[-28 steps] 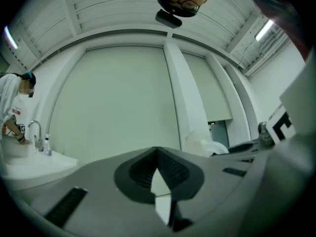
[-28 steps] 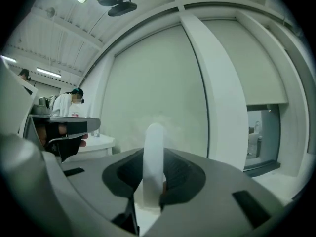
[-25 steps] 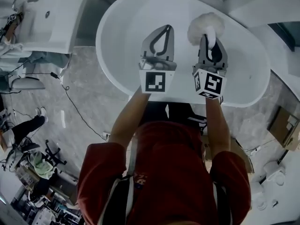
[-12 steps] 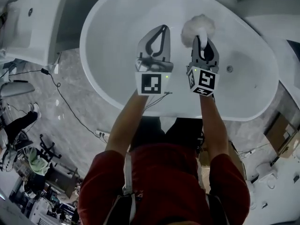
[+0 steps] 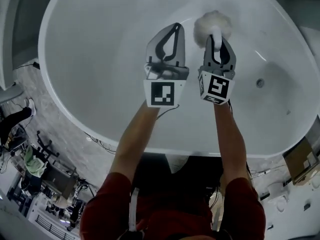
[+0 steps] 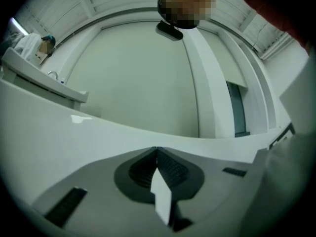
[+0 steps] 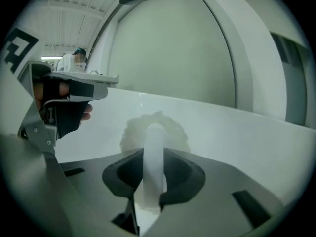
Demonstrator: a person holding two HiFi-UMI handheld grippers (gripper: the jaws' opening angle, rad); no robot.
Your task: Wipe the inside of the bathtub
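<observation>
- The person is leaning over a white tub (image 5: pixel 59 91), both arms reaching down inside it.
- The right gripper (image 5: pixel 218 40) (image 7: pixel 152 158) is clenching the white handle (image 7: pixel 153 147) of a brush, the handle running straight out between its jaws.
- The brush's fluffy white head (image 5: pixel 212 24) (image 7: pixel 132 132) is sitting just past the jaw tips, against the tub's inner wall on the far side.
- The left gripper (image 5: pixel 175 28) (image 6: pixel 156 151) is hovering just beside the right one, on its left, over the same wall; its jaws are pressing together with nothing between them.
- The two grippers are pointing the same way, side by side but apart.
- A small round drain (image 5: pixel 259 83) is showing in the tub's floor, well to the right of the right gripper.
</observation>
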